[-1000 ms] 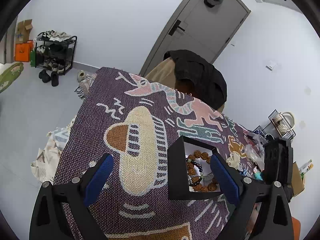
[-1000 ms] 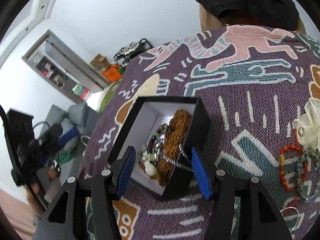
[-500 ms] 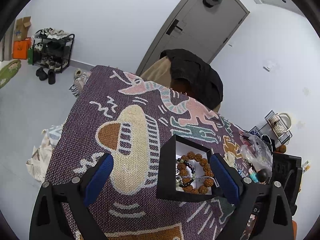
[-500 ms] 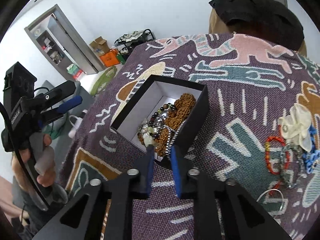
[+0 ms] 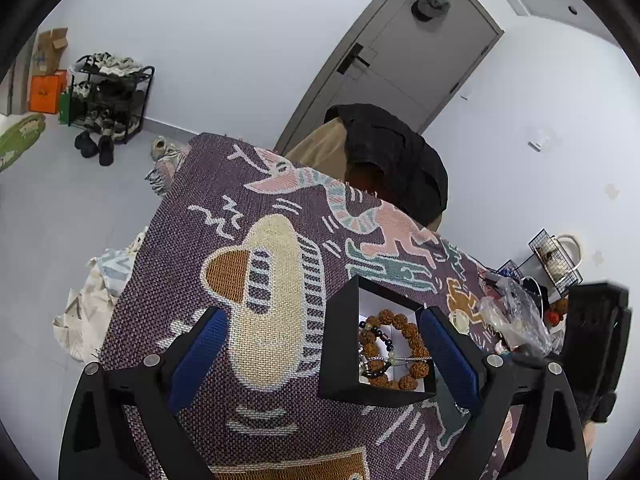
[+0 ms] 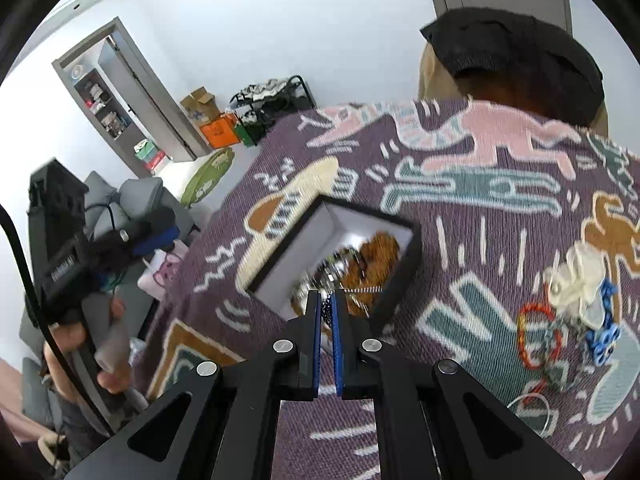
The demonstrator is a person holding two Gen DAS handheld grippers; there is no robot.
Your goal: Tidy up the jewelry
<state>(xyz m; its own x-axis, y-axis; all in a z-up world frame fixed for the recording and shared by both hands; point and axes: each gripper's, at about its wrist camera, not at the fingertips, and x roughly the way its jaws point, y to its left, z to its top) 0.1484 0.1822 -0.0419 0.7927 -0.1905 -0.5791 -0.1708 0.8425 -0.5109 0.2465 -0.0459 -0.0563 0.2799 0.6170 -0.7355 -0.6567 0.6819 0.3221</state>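
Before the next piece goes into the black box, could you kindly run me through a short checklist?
1. Right claw closed, jaws just shut: ok.
2. Thing held between its pads: cannot tell.
3. Silver chain fully inside the black box: not ok, it crosses the rim.
4. Left claw open, apart from the box: ok.
5. Red bead bracelet on the woven cloth, waiting: ok.

White walls (image 5: 240, 40) are enclosing a pale floor (image 5: 60, 208). A grey door (image 5: 404, 64) is standing at the far side, a black shoe rack (image 5: 108, 96) is sitting far left beside an orange box (image 5: 46, 90), and a grey sofa (image 6: 132, 200) is showing at left.
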